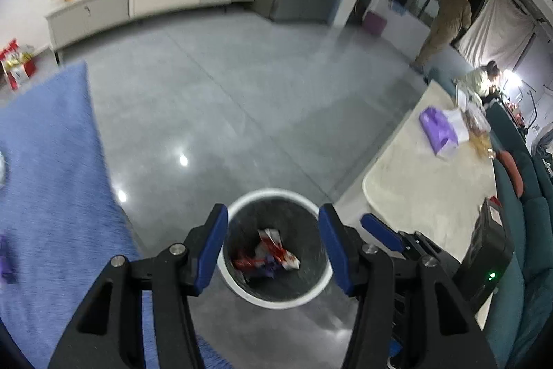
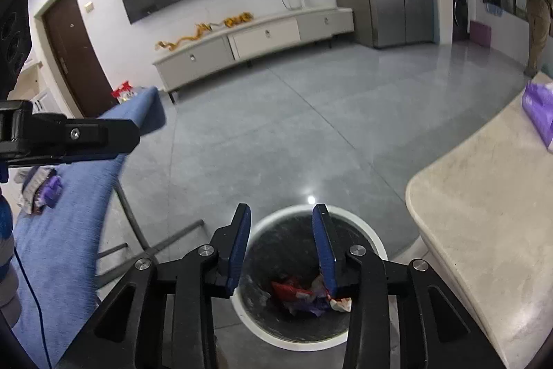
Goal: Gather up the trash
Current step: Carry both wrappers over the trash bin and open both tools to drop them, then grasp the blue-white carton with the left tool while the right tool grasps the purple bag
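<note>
A round trash bin with a white rim (image 1: 276, 192) (image 2: 369, 236) stands on the grey floor below both grippers. Crumpled red, white and purple wrappers (image 1: 269, 256) (image 2: 304, 296) lie in its bottom. My left gripper (image 1: 273, 213) is open and empty, hanging above the bin mouth. My right gripper (image 2: 281, 211) is open and empty, also over the bin. The right gripper's blue finger (image 1: 380, 229) shows just right of the left one. More wrappers (image 2: 41, 189) lie on the blue cloth at the left.
A blue-covered table (image 1: 52, 178) (image 2: 69, 230) stands to the left of the bin, a beige table (image 1: 425, 182) (image 2: 484, 213) to the right, bearing a purple pack (image 1: 439, 130). A teal sofa (image 1: 525, 230) is far right. A person (image 1: 446, 23) stands at the back.
</note>
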{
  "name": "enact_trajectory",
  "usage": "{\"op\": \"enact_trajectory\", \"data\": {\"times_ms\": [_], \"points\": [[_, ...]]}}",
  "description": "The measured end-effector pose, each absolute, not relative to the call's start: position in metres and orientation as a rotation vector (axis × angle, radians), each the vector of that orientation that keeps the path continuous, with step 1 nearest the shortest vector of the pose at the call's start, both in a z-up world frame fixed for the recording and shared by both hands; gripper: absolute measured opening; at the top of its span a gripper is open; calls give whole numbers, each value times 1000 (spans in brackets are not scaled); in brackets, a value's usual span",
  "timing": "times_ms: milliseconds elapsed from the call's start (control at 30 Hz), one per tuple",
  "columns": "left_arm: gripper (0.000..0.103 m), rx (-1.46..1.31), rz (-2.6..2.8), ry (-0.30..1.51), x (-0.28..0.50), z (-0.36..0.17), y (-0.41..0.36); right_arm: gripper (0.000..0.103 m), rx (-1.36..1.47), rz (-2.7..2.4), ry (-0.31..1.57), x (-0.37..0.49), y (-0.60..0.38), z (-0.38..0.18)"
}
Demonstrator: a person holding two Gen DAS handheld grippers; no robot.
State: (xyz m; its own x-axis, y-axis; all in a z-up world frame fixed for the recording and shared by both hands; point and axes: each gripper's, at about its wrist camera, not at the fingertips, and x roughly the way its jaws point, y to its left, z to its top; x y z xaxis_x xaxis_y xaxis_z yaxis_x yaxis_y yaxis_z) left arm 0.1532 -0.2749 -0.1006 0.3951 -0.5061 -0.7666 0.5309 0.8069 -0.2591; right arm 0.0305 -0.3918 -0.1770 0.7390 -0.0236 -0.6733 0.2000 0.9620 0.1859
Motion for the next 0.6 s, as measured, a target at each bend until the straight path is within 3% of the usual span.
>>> {"op": "enact_trajectory", "data": {"times_ms": [333, 500, 600], "points": [[53, 52, -585, 758, 120, -25, -190, 53, 187, -62, 564, 13, -341, -83], [66, 67, -494, 670, 105, 0, -132, 56, 153, 1, 467, 3, -306, -35], [68, 47, -455, 642, 100, 11, -89, 60, 129, 36, 426, -1, -285, -12]]}}
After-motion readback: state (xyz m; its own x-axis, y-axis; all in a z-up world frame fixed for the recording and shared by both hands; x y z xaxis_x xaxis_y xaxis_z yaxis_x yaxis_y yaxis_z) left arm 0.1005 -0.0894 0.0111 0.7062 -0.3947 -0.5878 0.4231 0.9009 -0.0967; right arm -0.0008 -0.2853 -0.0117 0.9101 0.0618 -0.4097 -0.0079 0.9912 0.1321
